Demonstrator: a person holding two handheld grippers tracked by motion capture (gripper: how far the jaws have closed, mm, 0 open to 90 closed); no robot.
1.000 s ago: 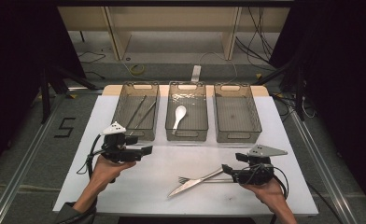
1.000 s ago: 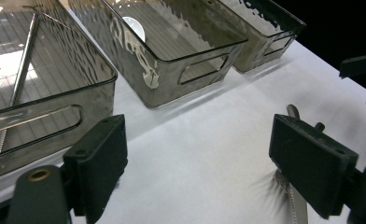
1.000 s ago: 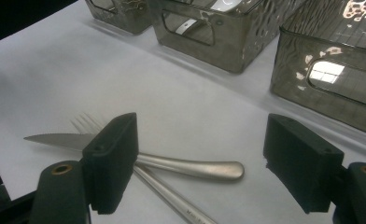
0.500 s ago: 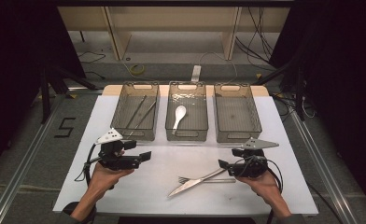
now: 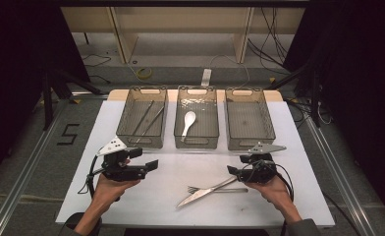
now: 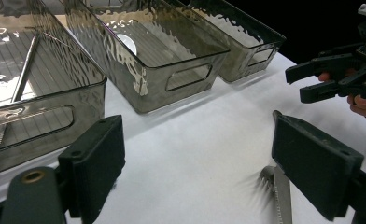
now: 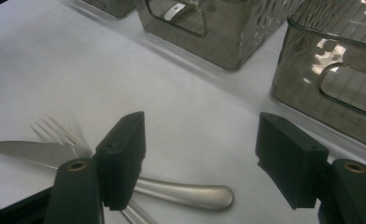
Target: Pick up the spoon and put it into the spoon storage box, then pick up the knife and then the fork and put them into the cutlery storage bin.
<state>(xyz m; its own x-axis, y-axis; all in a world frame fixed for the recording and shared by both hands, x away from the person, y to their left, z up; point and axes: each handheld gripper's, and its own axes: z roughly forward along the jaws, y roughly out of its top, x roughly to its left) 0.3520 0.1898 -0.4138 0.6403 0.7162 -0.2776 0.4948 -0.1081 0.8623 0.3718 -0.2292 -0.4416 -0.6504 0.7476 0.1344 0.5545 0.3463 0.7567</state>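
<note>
smoked plastic bins, three in a row at the far side of the white table: left bin has chopsticks, middle bin a white spoon, right bin bare. high view: knife and fork lie crossed on the table, handles toward the right gripper, just left of it; long axes run left-right, knife slanted. right hand is clearly nearer; left gripper well apart, jaws apart, nothing in them. left gripper view: knife low right, right gripper beyond. right gripper view: jaws wide but just closing a little, nothing between; fork handle lies crosswise just below the left jaw, knife blade at left.
</note>
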